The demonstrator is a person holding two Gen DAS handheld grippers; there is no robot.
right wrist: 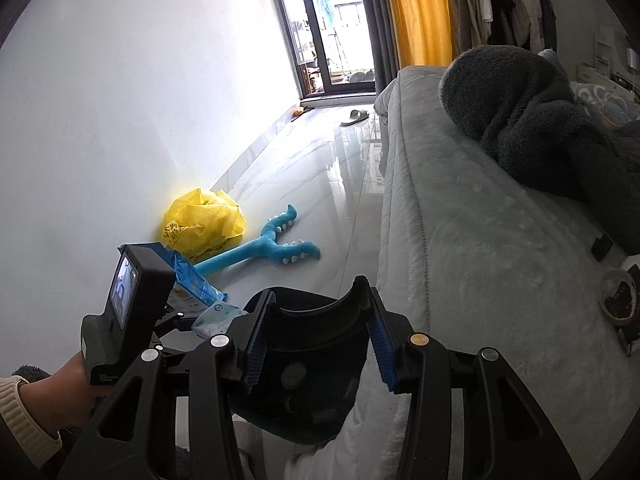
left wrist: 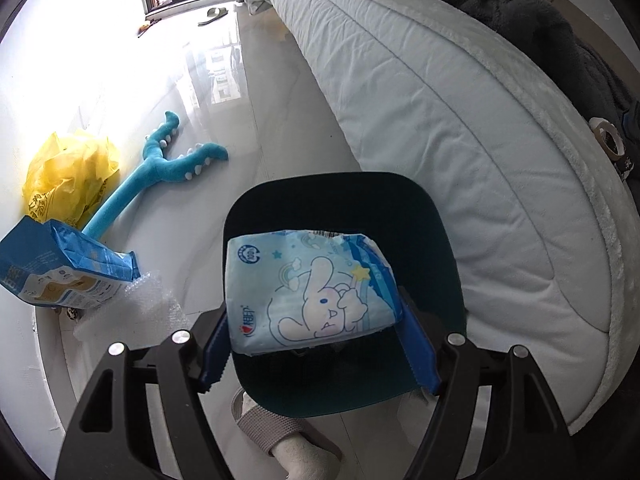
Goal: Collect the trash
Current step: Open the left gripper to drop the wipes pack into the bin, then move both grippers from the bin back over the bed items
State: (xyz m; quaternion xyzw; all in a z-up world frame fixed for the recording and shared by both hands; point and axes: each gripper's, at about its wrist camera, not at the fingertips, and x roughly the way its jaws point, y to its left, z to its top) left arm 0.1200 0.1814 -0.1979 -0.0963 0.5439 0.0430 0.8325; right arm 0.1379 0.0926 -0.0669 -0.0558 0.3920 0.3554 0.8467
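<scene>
In the left wrist view, a soft plastic tissue pack (left wrist: 310, 290), pale blue and printed with a white cartoon rabbit, is gripped between the blue serrated fingers (left wrist: 418, 350) of the left gripper (left wrist: 316, 354); the pads press on its two sides. The pack is held above the open mouth of a dark, smooth-walled bin (left wrist: 432, 248) with rounded corners. A glossy, light tiled floor (left wrist: 256, 128) is seen beneath. By the wall, a crumpled yellow plastic bag (left wrist: 68, 174) lies touching the long handle of a turquoise plush toy (left wrist: 160, 164), forked at the top and studded with white nubs. Nearer, a torn blue carton (left wrist: 60, 270) rests beside a piece of clear bubble wrap (left wrist: 148, 304). To the right, a quilted white mattress (left wrist: 420, 100) with a fleecy edge is seen, with a roll of tape (left wrist: 610, 140) on it.

In the right wrist view, the bin's curved rim (right wrist: 320, 312) is clamped between the blue ribbed fingers (right wrist: 384, 354) of the right gripper (right wrist: 318, 354), which are closed on it. At the left, the left gripper's boxy black camera body (right wrist: 128, 308) is held by a hand (right wrist: 64, 388) in a cream knitted cuff, with a corner of the tissue pack (right wrist: 218, 320) showing beside it. The yellow bag (right wrist: 204, 224) and the plush toy (right wrist: 272, 244) lie on the floor (right wrist: 320, 168) by the white wall. A dark grey fuzzy blanket (right wrist: 528, 112) is heaped on the bed (right wrist: 460, 240), and a yellow curtain (right wrist: 416, 12) hangs beside the glass door.
</scene>
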